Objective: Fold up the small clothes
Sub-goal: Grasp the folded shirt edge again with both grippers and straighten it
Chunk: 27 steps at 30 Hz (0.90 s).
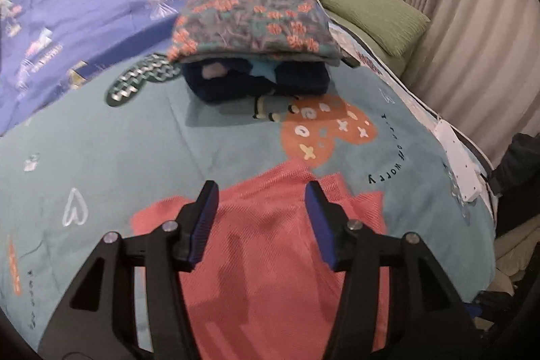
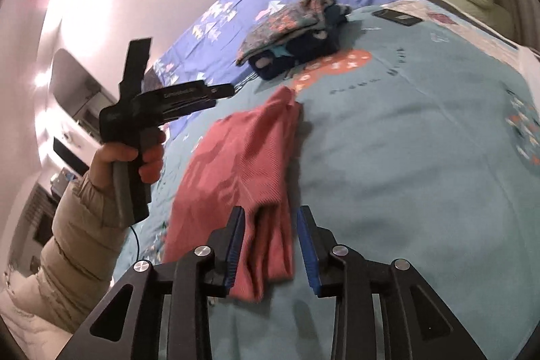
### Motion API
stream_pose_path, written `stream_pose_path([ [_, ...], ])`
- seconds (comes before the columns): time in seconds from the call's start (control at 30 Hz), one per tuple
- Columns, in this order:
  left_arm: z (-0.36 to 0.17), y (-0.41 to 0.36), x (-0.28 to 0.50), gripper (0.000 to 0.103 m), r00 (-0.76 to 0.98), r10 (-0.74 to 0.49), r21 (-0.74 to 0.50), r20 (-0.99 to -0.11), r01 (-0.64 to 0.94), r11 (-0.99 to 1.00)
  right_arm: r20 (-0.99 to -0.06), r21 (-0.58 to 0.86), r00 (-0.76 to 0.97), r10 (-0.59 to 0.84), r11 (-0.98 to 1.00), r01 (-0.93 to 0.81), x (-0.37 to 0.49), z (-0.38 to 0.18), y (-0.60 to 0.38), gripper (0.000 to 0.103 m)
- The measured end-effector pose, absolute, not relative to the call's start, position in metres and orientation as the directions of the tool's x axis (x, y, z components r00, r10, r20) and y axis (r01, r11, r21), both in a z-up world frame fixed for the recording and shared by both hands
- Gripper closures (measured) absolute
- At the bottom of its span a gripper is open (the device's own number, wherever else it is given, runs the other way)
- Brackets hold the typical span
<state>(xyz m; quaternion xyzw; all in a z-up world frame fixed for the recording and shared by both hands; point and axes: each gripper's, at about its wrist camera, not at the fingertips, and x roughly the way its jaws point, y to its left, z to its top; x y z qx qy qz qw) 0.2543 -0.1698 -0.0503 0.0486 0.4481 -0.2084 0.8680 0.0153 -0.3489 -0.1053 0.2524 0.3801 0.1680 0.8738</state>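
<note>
1. Left gripper [image 1: 261, 191]: jaws stand well apart with nothing clamped. The pink garment [image 1: 270, 258] lies flat beneath them on the teal bedspread [image 1: 118, 140]; no pad presses on it.
2. Right gripper [image 2: 270, 215]: jaws partly apart. A folded edge of the pink garment [image 2: 243, 164] shows between the blue pads [image 2: 236, 245]; it appears to lie loose, though blur leaves contact with the left-hand pad uncertain.
3. Stack of folded clothes [image 1: 253, 22] sits at 12 o'clock from the pink garment, well apart, a floral piece on top, dark items under it.
4. In the right wrist view, a hand [image 2: 131, 157] in a beige sleeve [image 2: 77, 242] holds the left gripper at 10 o'clock, above the bed.
5. The garment's near end is cut off by the gripper bodies; the lower stack items cannot be identified.
</note>
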Motion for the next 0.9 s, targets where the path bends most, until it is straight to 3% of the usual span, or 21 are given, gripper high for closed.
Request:
stream_pose_path([
  [0.17,-0.083,-0.199,0.267,0.043,0.425,-0.311,-0.055,-0.85,0.516,0.855,-0.585,0.594,0.627,0.514,0.798,-0.099,0.039,-0.119,-0.335,0.063],
  [0.2,-0.089,-0.203,0.268,0.047,0.415,-0.304,-0.045,-0.857,0.528,0.848,-0.588,0.598,0.626,0.513,0.797,-0.091,0.042,-0.122,-0.333,0.063],
  [0.23,-0.097,-0.208,0.268,0.058,0.395,-0.309,-0.049,-0.865,0.546,0.836,-0.588,0.602,0.625,0.514,0.794,-0.085,0.044,-0.124,-0.333,0.064],
  [0.27,-0.101,-0.21,0.267,0.088,0.387,-0.313,-0.05,-0.867,0.558,0.828,-0.589,0.609,0.621,0.517,0.789,-0.079,0.047,-0.126,-0.334,0.077],
  [0.3,-0.103,-0.211,0.266,0.091,0.392,-0.306,-0.039,-0.868,0.56,0.828,-0.59,0.618,0.618,0.52,0.783,-0.068,0.049,-0.129,-0.335,0.096],
  [0.37,-0.096,-0.203,0.262,0.099,0.433,-0.326,-0.04,-0.84,0.55,0.834,-0.598,0.624,0.62,0.508,0.781,-0.038,0.048,-0.133,-0.34,0.096],
  [0.5,-0.084,-0.167,0.279,0.102,0.48,-0.354,-0.115,-0.803,0.457,0.882,-0.599,0.653,0.612,0.516,0.758,0.0,0.046,-0.145,-0.349,0.096],
  [0.57,-0.077,-0.154,0.281,0.102,0.544,-0.296,-0.05,-0.785,0.42,0.906,-0.609,0.65,0.608,0.51,0.76,0.013,0.046,-0.149,-0.349,0.096],
  [0.67,-0.073,-0.141,0.283,0.101,0.522,-0.331,-0.103,-0.786,0.417,0.903,-0.599,0.661,0.61,0.518,0.75,0.012,0.043,-0.148,-0.352,0.093],
  [0.73,-0.072,-0.133,0.283,0.084,0.507,-0.344,-0.125,-0.79,0.416,0.901,-0.592,0.661,0.62,0.515,0.751,0.007,0.042,-0.144,-0.356,0.088],
  [0.77,-0.072,-0.127,0.282,0.065,0.513,-0.332,-0.116,-0.792,0.407,0.906,-0.589,0.655,0.63,0.506,0.756,0.005,0.044,-0.141,-0.358,0.081],
  [0.8,-0.073,-0.121,0.28,0.053,0.517,-0.326,-0.109,-0.791,0.406,0.907,-0.586,0.646,0.642,0.495,0.763,0.001,0.044,-0.136,-0.36,0.073],
  [0.9,-0.082,-0.109,0.28,0.048,0.505,-0.323,-0.102,-0.8,0.417,0.903,-0.587,0.613,0.659,0.469,0.79,-0.016,0.055,-0.121,-0.366,0.066],
])
